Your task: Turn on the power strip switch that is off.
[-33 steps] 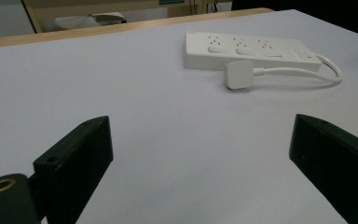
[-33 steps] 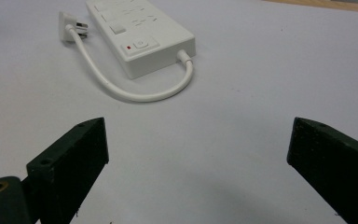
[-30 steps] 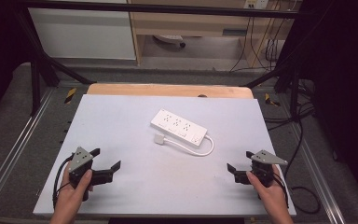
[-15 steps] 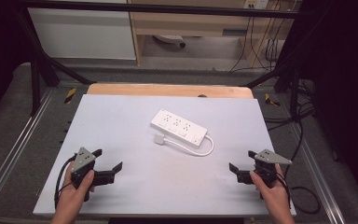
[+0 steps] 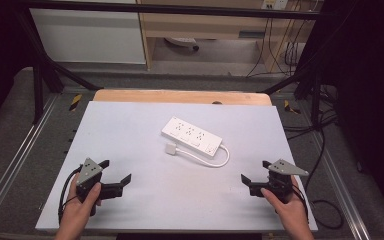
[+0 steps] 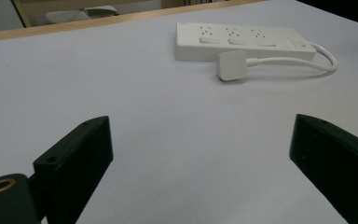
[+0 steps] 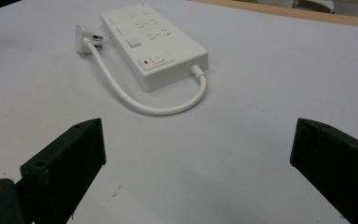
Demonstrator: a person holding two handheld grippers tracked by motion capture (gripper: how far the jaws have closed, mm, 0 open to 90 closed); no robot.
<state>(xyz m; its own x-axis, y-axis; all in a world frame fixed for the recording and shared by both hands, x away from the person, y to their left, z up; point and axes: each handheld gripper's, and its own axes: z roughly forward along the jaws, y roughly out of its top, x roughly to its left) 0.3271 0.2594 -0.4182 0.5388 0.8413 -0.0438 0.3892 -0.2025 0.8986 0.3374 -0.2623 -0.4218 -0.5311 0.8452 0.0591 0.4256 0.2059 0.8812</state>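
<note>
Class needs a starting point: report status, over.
Left gripper open, empty. Right gripper open, empty. Power strip flat mid-table, plug loose beside it. Path clear.

White power strip (image 5: 191, 137) with a small red mark beside its switch, white cable (image 5: 207, 159) and white plug (image 5: 170, 149) ahead of the black fingers (image 6: 74, 158), pale grey counter (image 5: 145, 125) with a light wooden far edge, grey plates atop both grippers.

No legible text or labels anywhere.
</note>
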